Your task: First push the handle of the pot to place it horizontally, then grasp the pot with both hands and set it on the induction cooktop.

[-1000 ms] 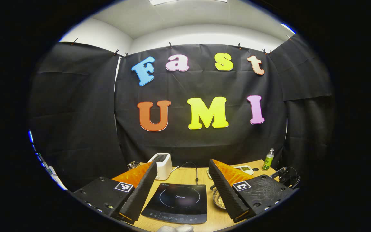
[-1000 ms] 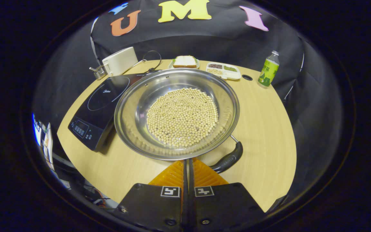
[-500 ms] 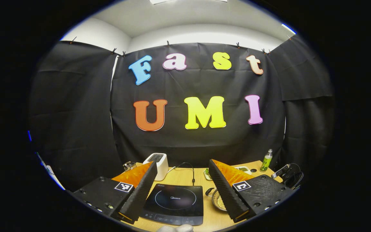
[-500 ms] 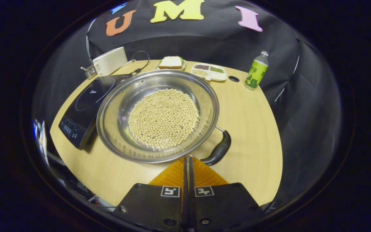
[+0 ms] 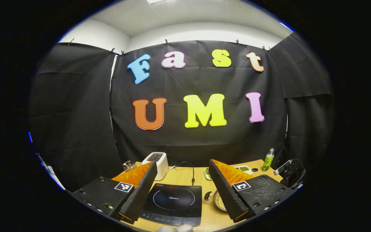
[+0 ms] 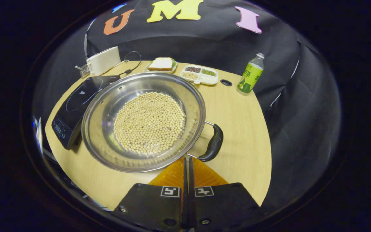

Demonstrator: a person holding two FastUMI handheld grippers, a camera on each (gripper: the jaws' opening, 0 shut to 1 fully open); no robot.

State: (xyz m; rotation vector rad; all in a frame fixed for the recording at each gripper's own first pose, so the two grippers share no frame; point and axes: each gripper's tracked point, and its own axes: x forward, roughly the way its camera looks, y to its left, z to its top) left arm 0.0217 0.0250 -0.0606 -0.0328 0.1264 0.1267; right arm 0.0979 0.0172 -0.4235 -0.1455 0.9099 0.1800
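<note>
A steel pot (image 6: 108,106) holding pale beans sits on the wooden table (image 6: 240,141), its black side handle (image 6: 214,144) pointing right. My right gripper (image 6: 187,158) is shut and empty, its tips at the pot's near rim, just left of that handle. The black induction cooktop (image 6: 71,104) lies left of the pot and touches or nearly touches it. My left gripper (image 5: 182,165) is open and empty, held above the near table edge. Between its fingers lies the cooktop (image 5: 172,201). The pot (image 5: 218,200) peeks out beside its right finger (image 5: 225,190), with a small black handle (image 5: 207,196) facing the cooktop.
At the back stand a white toaster (image 6: 103,59) with its cable, bread on a plate (image 6: 161,63), a divided tray of grains (image 6: 200,74) and a green bottle (image 6: 250,75). A white-gloved hand (image 5: 175,228) shows at the bottom. Bare table lies right of the pot.
In the right gripper view the pot has slid left and its handle has swung from the near right round to the right. The left gripper view has drawn back slightly.
</note>
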